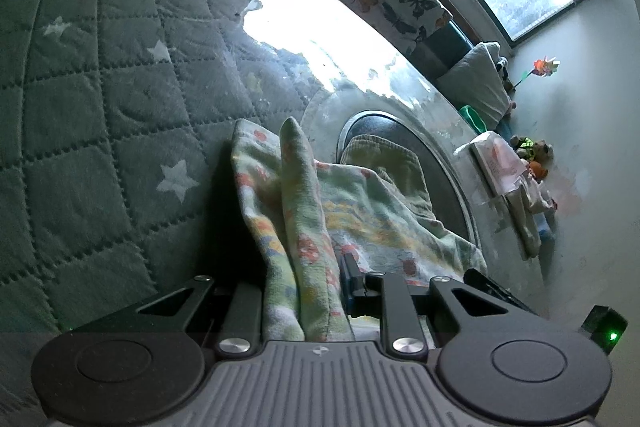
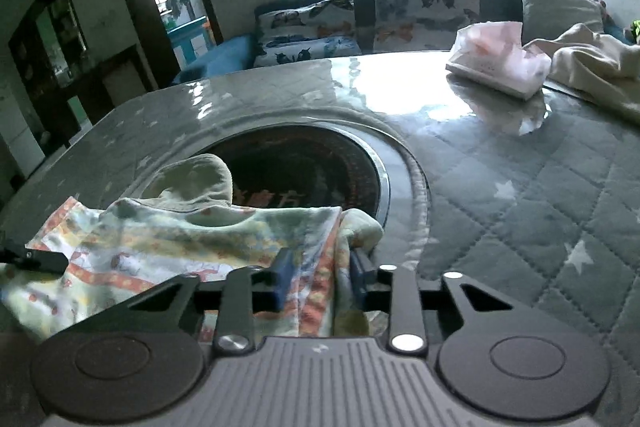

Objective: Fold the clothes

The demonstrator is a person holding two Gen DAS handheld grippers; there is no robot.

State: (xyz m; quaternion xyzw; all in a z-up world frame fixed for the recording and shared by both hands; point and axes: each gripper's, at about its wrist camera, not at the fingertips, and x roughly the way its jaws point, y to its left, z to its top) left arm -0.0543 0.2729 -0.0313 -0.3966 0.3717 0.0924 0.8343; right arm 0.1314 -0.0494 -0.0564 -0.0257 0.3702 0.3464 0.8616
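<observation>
A small pale garment point(image 1: 352, 211) printed with red, orange and yellow figures lies on the quilted table cover, partly over the dark round inset. My left gripper point(image 1: 308, 279) is shut on a bunched fold of it; only its right finger shows, the cloth hides the other. In the right wrist view the same printed garment point(image 2: 180, 247) spreads leftwards from my right gripper point(image 2: 324, 279), whose blue pads are shut on its red-trimmed edge. A black tip of the other gripper point(image 2: 36, 259) shows at the far left, on the cloth.
The grey star-quilted table cover point(image 2: 540, 195) lies under a glossy clear sheet. A dark round inset point(image 2: 312, 175) sits mid-table. A pink folded garment point(image 2: 496, 63) and a cream cloth point(image 2: 592, 67) lie at the far right. Butterfly cushions point(image 2: 424, 11) line a bench under the window.
</observation>
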